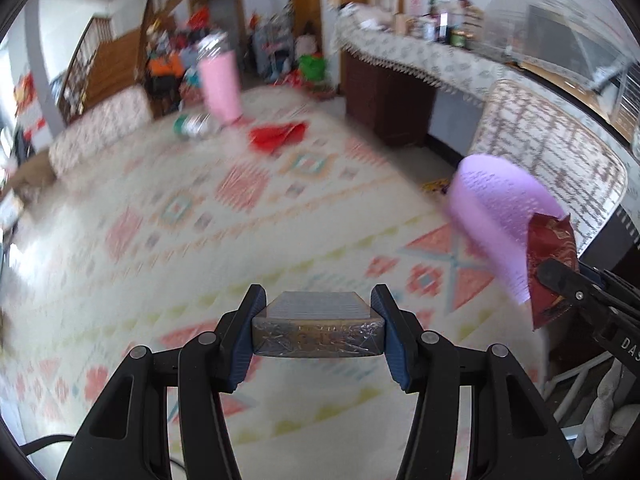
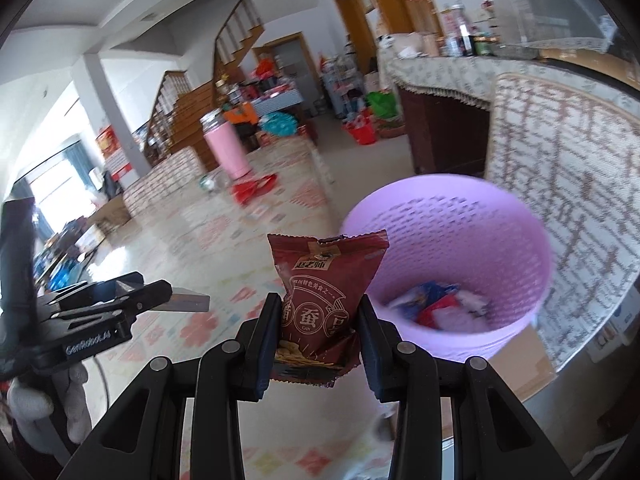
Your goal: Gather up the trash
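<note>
Only right view shows trash inside purple bin [image 2: 448, 216]; right tool [image 2: 318, 328] clamps snack packet [image 2: 320, 280]; left tool [image 1: 318, 328] clamps box [image 1: 318, 338].

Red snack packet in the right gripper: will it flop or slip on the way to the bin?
The red snack packet stands upright above the right gripper, so probably fairly stiff. Its film looks glossy, so it may slip. Likely light; should drop easily into the purple bin.

Lilac bin [image 2: 448, 236], maroon snack packet [image 2: 324, 300]

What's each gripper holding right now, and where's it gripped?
Left gripper: small flat box, by its sides. Right gripper: dark red snack packet, lower part.
</note>
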